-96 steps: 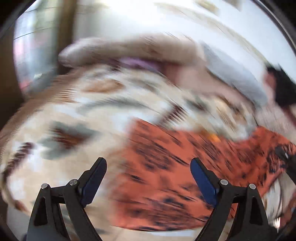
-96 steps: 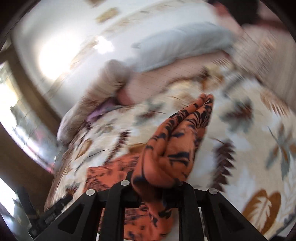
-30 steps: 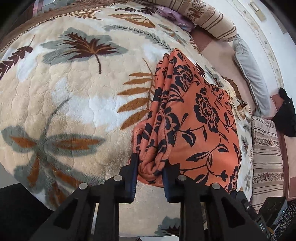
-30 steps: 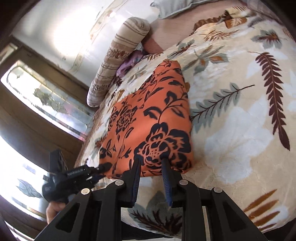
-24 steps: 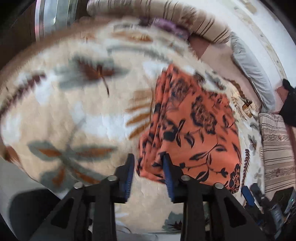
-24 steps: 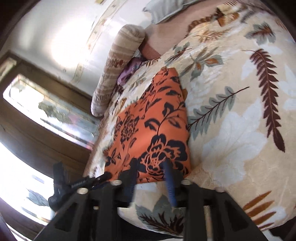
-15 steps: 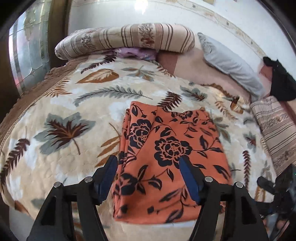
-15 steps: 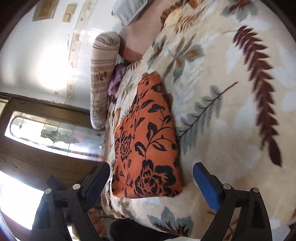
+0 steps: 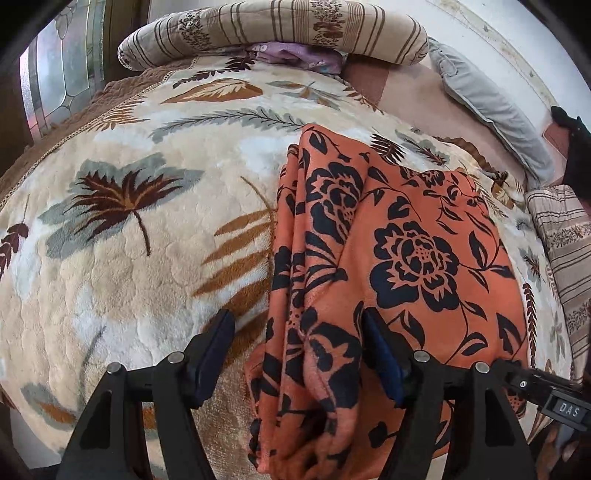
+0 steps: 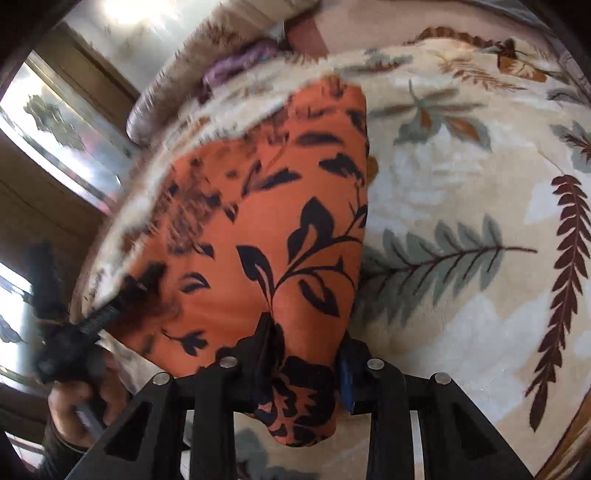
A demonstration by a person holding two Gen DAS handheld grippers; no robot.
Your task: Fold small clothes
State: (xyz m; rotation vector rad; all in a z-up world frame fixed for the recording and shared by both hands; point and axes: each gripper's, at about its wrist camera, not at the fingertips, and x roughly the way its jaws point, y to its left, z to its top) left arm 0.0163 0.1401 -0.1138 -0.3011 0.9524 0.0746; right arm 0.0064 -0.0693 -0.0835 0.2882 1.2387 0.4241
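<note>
An orange garment with black flowers lies folded on a leaf-patterned blanket. My left gripper is open, its fingers either side of the garment's near left bunched edge. In the right wrist view the garment fills the middle. My right gripper has its jaws pressed on the garment's near right corner, which bulges between them. The left gripper and the hand holding it show blurred at the left.
A striped bolster and a purple cloth lie at the bed's far end. A grey pillow and a striped cushion are on the right. A wooden-framed glass door stands beside the bed.
Both grippers let go and opened half a second ago, then came back down to the garment's near edge. The right one has closed on the corner; the left has narrowed around the folds.
</note>
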